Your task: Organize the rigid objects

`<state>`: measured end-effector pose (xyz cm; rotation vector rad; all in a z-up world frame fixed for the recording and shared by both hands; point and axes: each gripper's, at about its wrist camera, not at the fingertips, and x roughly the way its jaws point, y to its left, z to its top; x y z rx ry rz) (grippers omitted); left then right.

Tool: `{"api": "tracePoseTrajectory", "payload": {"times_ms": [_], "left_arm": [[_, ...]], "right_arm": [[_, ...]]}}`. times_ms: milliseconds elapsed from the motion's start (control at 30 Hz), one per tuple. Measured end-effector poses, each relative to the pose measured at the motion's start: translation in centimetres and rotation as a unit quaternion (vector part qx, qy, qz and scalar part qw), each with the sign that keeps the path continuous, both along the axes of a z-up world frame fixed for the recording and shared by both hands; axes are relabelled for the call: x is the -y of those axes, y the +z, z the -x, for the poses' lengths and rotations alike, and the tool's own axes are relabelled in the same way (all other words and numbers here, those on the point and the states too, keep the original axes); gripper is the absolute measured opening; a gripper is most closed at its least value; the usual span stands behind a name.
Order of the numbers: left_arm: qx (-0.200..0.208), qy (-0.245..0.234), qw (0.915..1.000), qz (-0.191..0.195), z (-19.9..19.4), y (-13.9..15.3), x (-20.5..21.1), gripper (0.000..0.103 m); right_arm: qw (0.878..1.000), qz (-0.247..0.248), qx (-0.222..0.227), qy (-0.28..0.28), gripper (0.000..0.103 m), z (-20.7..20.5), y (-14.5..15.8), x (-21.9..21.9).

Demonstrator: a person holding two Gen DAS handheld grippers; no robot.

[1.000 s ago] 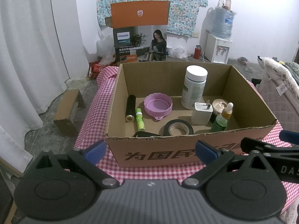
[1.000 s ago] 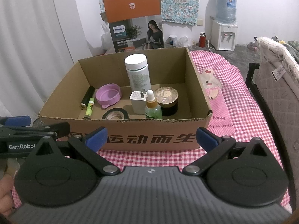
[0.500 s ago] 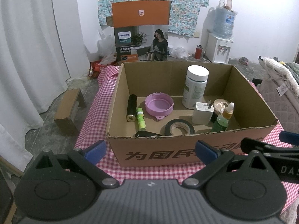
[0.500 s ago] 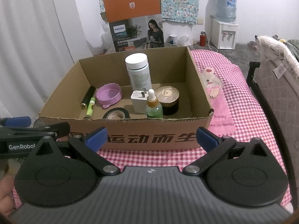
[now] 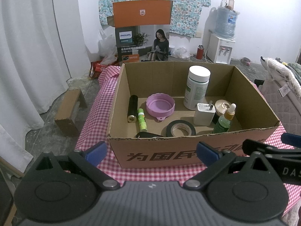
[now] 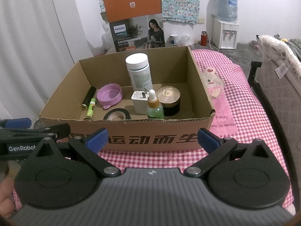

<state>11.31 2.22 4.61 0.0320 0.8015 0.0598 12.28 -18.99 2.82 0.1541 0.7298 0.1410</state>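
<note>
An open cardboard box [image 5: 188, 155] [image 6: 150, 140] stands on a pink checked tablecloth. Inside it are a tall white bottle [image 5: 197, 86] [image 6: 140, 73], a purple lid [image 5: 160, 106] [image 6: 110, 95], a black cylinder [image 5: 132, 108], a green tube [image 5: 142, 119], a black tape roll [image 5: 180, 129] [image 6: 117, 114], a white charger [image 5: 204, 114], a green dropper bottle [image 5: 224, 121] [image 6: 154, 109] and a gold-lidded jar [image 6: 169, 101]. My left gripper [image 5: 151, 151] and right gripper [image 6: 152, 139] both hover open and empty just before the box's near wall.
A pink printed mat [image 6: 220, 101] lies on the tablecloth [image 6: 244, 86] right of the box. Behind the table stand an orange Philips carton [image 5: 143, 32] and a water dispenser [image 5: 222, 47]. A wooden stool [image 5: 69, 111] sits on the floor at left, quilted bedding [image 6: 278, 86] at right.
</note>
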Motion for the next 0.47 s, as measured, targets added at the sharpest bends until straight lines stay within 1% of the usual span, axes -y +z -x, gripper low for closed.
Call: {"api": "tracePoseTrajectory", "payload": {"times_ms": [467], "left_arm": [[0.0,0.001,1.0,-0.001,-0.15,0.19,0.18,0.102]], "right_arm": [[1.0,-0.001,0.0,0.001,0.102,-0.06,0.05,0.04]]}}
